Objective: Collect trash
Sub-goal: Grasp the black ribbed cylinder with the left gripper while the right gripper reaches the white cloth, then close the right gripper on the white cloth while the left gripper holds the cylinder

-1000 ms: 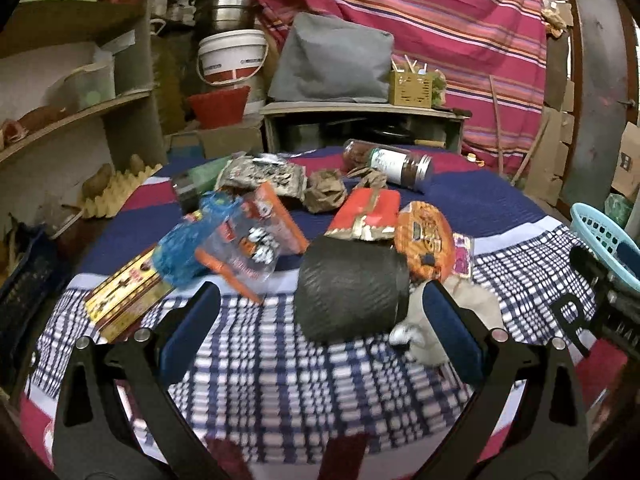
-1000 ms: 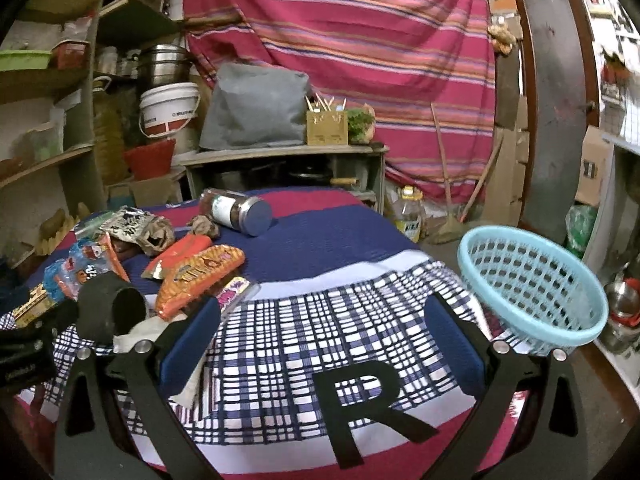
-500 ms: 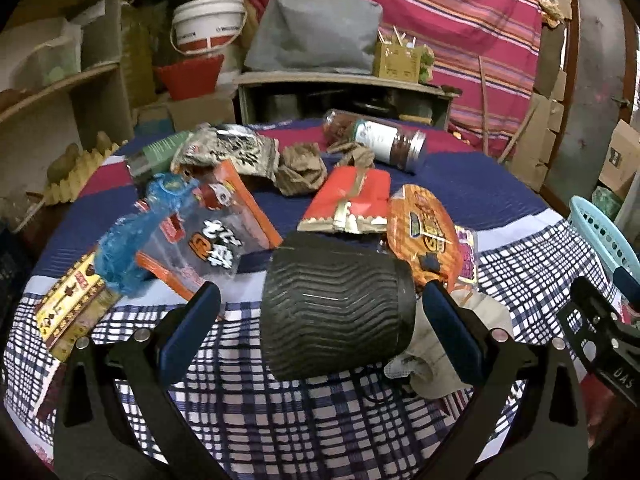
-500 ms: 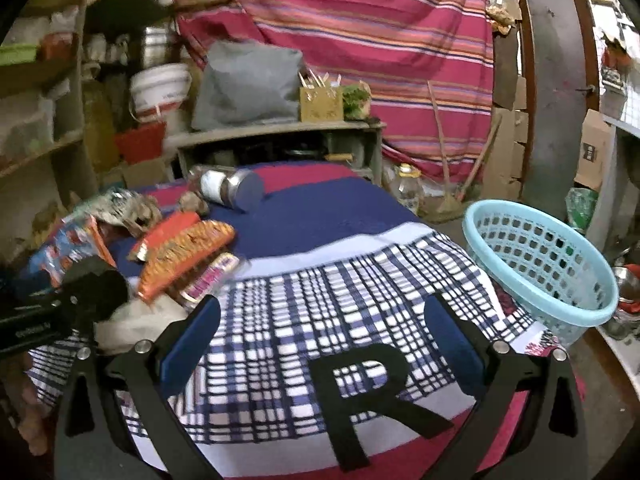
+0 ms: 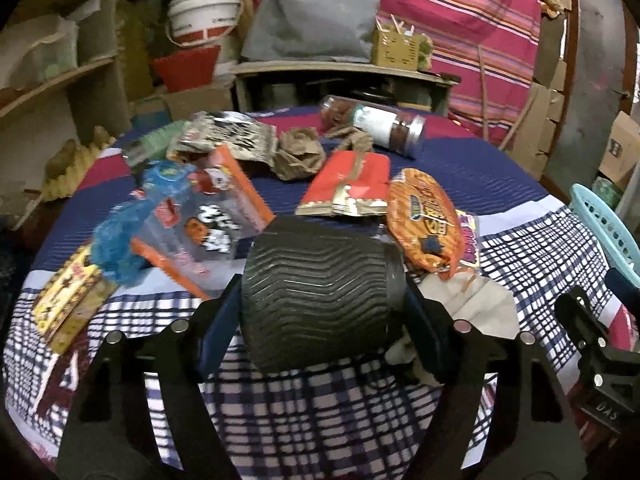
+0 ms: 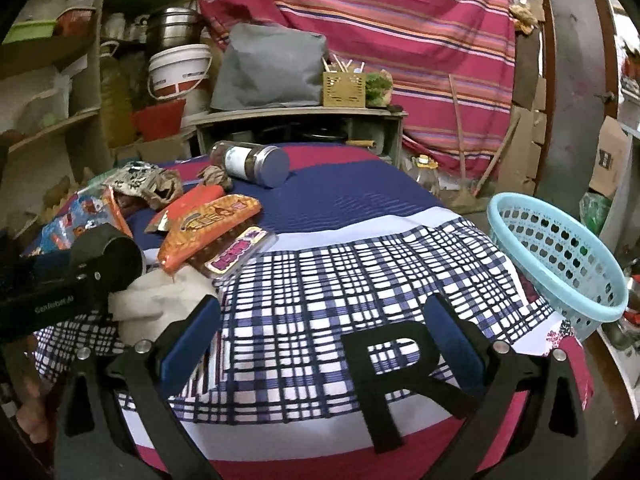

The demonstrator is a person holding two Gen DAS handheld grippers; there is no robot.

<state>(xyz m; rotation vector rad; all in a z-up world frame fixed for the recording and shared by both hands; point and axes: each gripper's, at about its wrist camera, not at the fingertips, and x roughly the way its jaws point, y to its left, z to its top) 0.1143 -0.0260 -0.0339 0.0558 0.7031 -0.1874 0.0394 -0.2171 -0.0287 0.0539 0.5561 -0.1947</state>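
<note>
Wrappers (image 5: 352, 184) litter checked tablecloth (image 6: 320, 280) before striped curtain (image 6: 400, 20).

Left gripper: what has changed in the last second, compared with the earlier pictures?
The left gripper moved forward to the black ribbed cup and closed its fingers on the cup's two ends. The right gripper stayed open over the checked cloth. The wrappers and the blue basket stayed put.

Behind the table we see a striped curtain (image 6: 400, 20) hanging across the back wall. In front of it a low bench (image 6: 296, 114) carries a grey cushion (image 6: 268, 68) and a small yellow box (image 6: 344, 89) holding sticks. To the left, a white bucket (image 5: 204, 14) sits above a red tub (image 5: 186, 66), beside wooden shelves (image 5: 52, 84).
</note>
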